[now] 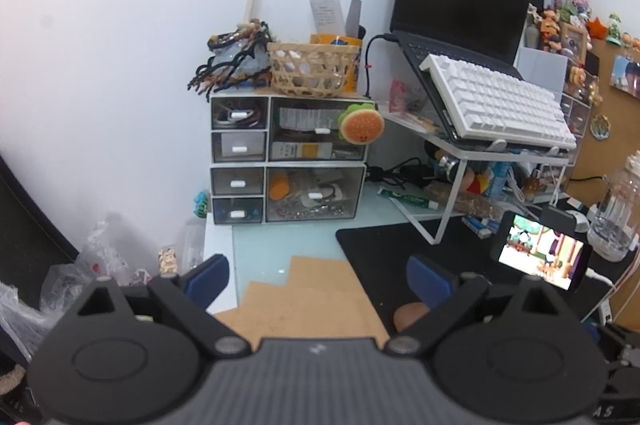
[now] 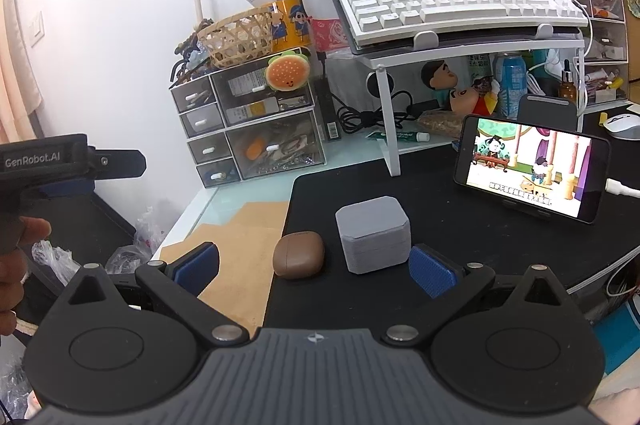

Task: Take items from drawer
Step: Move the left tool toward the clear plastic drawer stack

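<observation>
1. Clear-plastic drawer organiser sits at the back of the glass desk in the left wrist view, against the wall. All its drawers look pushed in, white pulls facing out. Contents show through the fronts: an orange item and loose bits in the big lower-right drawer.
2. Left gripper hovers well short of the organiser, over the cardboard sheet. Blue fingers spread wide, nothing between them.
3. Burger plush hangs in front of the upper-right drawer, close to its pull.
4. Right wrist view: right gripper is low over the black desk mat, fingers wide and empty. A brown earbud case and a grey lidded box rest on the mat just ahead, between the finger lines but not gripped. The other gripper shows at the left edge.
5. Organiser is well beyond, drawers shut here too.
6. Stage call: ambiguous. Case and box on the mat with drawers closed could mean items are already out and drawers reshut, or that those two were simply lying there and the drawers still hold the goods. Frames don't settle it.
7. Any drawer pull would need narrowed fingers on a small white tab.
</observation>
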A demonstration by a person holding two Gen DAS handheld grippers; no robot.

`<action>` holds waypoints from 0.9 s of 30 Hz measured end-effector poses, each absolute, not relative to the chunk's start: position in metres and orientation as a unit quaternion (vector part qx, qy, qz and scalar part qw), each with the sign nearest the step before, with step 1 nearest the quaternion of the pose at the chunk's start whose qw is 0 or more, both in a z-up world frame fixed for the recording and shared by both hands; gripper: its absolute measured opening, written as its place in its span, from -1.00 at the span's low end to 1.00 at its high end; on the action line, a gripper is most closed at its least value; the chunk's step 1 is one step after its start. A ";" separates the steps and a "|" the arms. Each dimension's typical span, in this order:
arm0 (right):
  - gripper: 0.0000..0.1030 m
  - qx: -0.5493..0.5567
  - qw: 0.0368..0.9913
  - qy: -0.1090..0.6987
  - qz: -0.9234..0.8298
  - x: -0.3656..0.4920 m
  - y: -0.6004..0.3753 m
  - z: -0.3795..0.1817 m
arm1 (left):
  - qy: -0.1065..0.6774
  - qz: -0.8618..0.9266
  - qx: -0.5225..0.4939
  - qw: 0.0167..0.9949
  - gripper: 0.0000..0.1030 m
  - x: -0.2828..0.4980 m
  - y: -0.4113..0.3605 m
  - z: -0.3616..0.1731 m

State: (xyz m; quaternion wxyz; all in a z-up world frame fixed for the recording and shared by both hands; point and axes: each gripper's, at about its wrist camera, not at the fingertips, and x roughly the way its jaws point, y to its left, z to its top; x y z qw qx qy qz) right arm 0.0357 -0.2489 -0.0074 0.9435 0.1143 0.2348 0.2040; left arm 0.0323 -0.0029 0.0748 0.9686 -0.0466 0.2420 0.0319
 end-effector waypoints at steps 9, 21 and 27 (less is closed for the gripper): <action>1.00 0.128 0.941 0.232 0.210 0.037 -0.256 -0.009 | 0.243 0.031 -0.040 0.969 0.89 0.042 -0.016 0.080; 1.00 0.144 0.940 0.226 0.213 0.034 -0.268 -0.008 | 0.254 0.037 -0.034 0.966 0.78 0.062 -0.029 0.079; 1.00 0.151 0.938 0.224 0.216 0.036 -0.273 -0.010 | 0.256 0.042 -0.029 0.965 0.75 0.073 -0.033 0.082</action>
